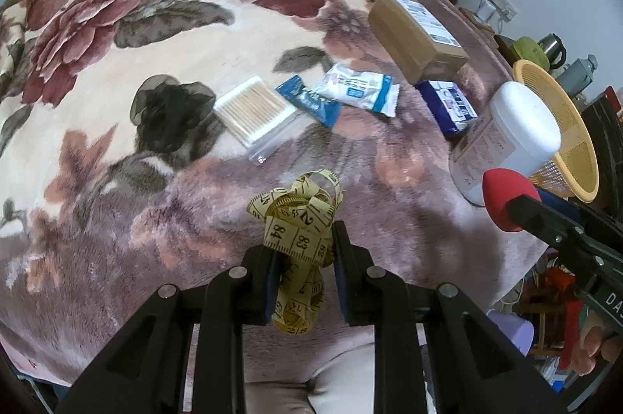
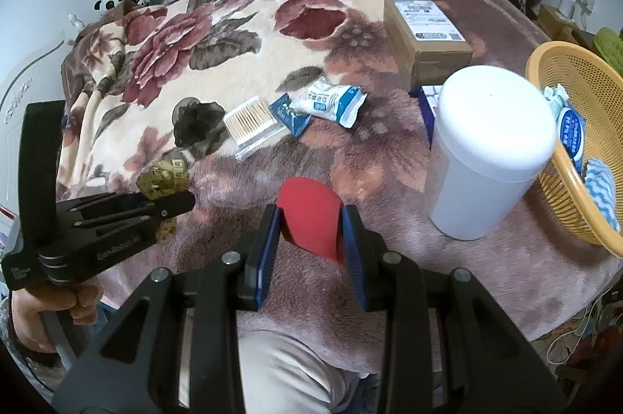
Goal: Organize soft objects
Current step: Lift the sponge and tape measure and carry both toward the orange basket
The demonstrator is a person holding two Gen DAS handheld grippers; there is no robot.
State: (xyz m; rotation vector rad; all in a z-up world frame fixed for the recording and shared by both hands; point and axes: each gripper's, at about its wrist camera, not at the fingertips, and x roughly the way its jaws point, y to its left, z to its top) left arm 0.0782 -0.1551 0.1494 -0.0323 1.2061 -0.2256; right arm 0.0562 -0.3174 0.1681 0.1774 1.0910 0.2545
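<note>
My left gripper (image 1: 303, 250) is shut on a bunched yellow tape measure (image 1: 300, 219), held clear above the flowered blanket (image 1: 117, 71); part of the tape hangs below the pads. From the right wrist view the same gripper (image 2: 171, 203) shows at the left with the tape measure (image 2: 163, 180) in it. My right gripper (image 2: 311, 223) is shut on a red makeup sponge (image 2: 311, 215), squeezed between its blue pads. In the left wrist view the sponge (image 1: 502, 196) sits at the right, near the white canister (image 1: 506, 137). A yellow basket (image 2: 576, 141) holds soft items.
On the blanket lie a black gauze flower (image 1: 171, 114), a pack of cotton swabs (image 1: 257, 114), a blue sachet (image 1: 311, 98), a white and blue packet (image 1: 358, 87), a dark blue pack (image 1: 447, 102) and a cardboard box (image 1: 416, 36). Clothes are heaped beyond the bed.
</note>
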